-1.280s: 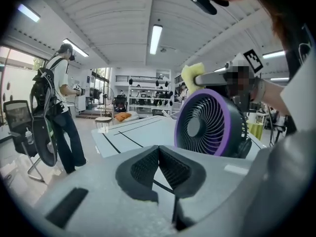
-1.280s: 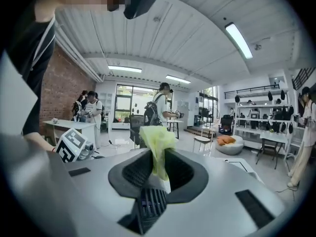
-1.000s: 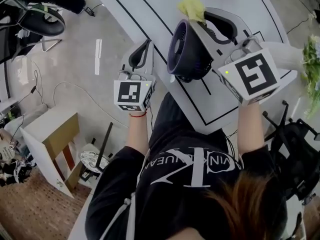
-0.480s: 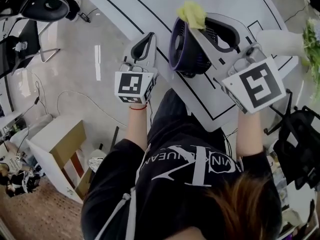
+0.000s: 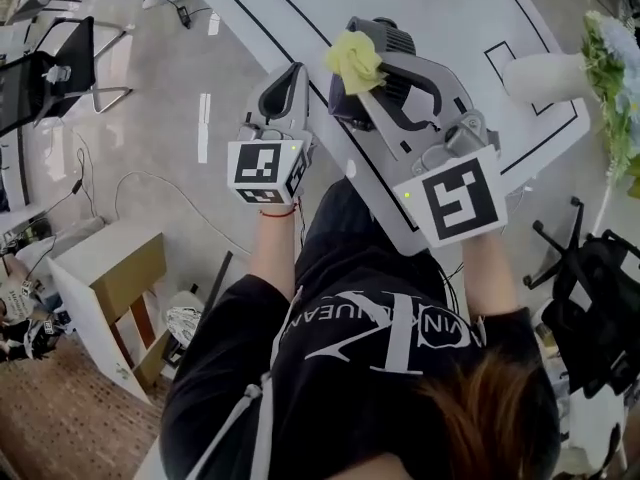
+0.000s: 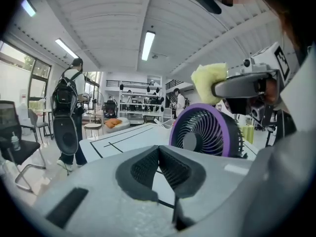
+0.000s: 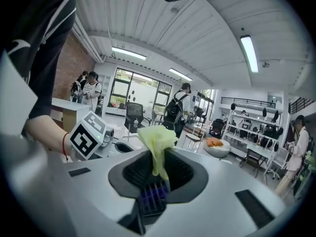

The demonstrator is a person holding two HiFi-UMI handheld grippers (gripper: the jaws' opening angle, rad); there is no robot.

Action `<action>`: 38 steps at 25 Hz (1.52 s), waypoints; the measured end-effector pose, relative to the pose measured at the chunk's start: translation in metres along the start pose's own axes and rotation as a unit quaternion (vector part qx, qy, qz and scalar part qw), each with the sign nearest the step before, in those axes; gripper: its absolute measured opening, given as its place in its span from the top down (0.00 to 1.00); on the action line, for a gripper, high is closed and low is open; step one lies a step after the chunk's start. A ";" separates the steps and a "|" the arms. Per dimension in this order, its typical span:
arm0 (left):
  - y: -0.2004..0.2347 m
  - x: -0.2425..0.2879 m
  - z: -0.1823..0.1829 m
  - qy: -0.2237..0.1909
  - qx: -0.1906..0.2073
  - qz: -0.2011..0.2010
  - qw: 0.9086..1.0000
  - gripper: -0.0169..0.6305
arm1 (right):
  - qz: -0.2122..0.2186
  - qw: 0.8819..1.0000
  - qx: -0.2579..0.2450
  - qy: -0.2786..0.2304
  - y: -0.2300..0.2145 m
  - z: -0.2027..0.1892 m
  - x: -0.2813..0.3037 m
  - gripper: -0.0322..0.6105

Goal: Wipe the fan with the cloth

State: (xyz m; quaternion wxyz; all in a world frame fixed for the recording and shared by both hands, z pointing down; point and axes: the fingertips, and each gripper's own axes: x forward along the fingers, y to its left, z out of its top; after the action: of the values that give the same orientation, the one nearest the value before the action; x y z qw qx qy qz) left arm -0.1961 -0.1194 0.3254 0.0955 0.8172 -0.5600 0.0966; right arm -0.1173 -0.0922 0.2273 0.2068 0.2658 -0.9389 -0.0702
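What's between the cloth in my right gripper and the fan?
Nothing visible. The cloth, pinched in the right gripper, sits right above the purple rim of the fan; the shut, empty left gripper is off to one side.

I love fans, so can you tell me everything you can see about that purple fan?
The fan is round, with a purple ring around a dark grille of curved slats and a grey hub. It looks like plastic. It stands upright on the white table. The yellow-green cloth, pinched in the right gripper, sits at its top rim; I can't tell if they touch.
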 end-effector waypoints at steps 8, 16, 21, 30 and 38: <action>-0.011 -0.047 -0.024 0.008 -0.008 0.044 0.999 0.95 | 0.020 0.999 -0.045 -0.015 0.040 -0.006 -0.010 0.84; -0.010 -0.069 -0.026 0.005 -0.017 0.075 0.997 0.96 | 0.052 0.995 -0.083 0.002 0.073 -0.024 -0.004 0.84; -0.006 -0.074 -0.032 0.008 -0.023 0.083 0.996 0.95 | 0.074 0.994 -0.085 0.014 0.086 -0.038 0.003 0.84; -0.008 -0.067 -0.028 0.000 -0.027 0.074 0.997 0.96 | 0.078 0.996 -0.020 -0.030 0.069 -0.033 -0.016 0.84; -0.011 -0.054 0.002 -0.035 -0.043 0.052 0.997 0.96 | 0.003 0.997 0.073 -0.033 0.022 -0.044 -0.064 0.84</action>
State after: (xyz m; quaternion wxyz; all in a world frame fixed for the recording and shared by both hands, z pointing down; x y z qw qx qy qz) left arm -0.2051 -0.0674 0.3082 0.1060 0.7851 -0.6083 0.0484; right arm -0.0595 -0.0409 0.2496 0.1560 0.2753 -0.9486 -0.0097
